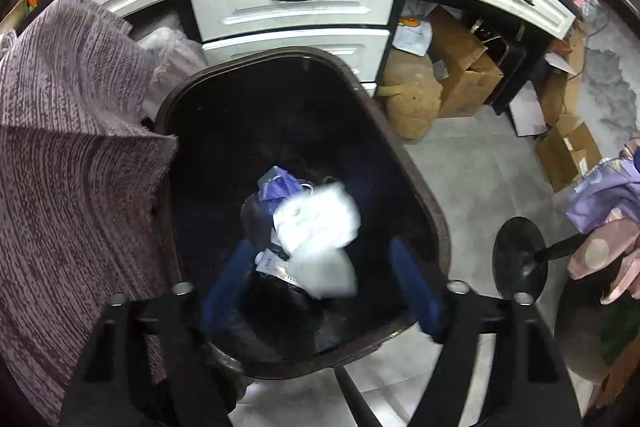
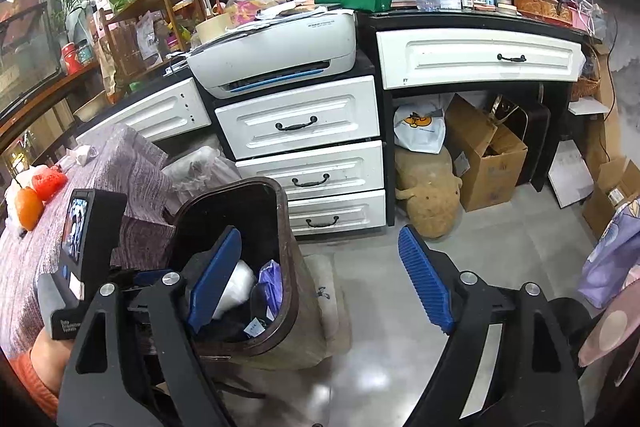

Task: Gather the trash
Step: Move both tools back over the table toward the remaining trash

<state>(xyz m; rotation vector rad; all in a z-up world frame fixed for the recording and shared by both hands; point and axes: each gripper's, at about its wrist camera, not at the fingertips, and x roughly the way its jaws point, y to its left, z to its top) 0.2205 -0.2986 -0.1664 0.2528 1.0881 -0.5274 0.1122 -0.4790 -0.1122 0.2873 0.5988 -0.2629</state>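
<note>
White drawers [image 2: 298, 119] behind; brown bin [image 1: 400, 155] holds white wad [image 1: 316, 219], purple wrapper [image 1: 280, 187]; left gripper [image 1: 320, 291], right gripper [image 2: 320, 279] spread, empty.

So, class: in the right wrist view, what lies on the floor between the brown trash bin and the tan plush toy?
Only bare grey floor separates the trash bin from the plush toy, as the right wrist view shows.

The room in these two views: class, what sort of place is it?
Probably a cluttered home workroom or study: a printer sits on white drawers, cardboard boxes are stored under the desk, and a brown trash bin stands on the floor.
</note>
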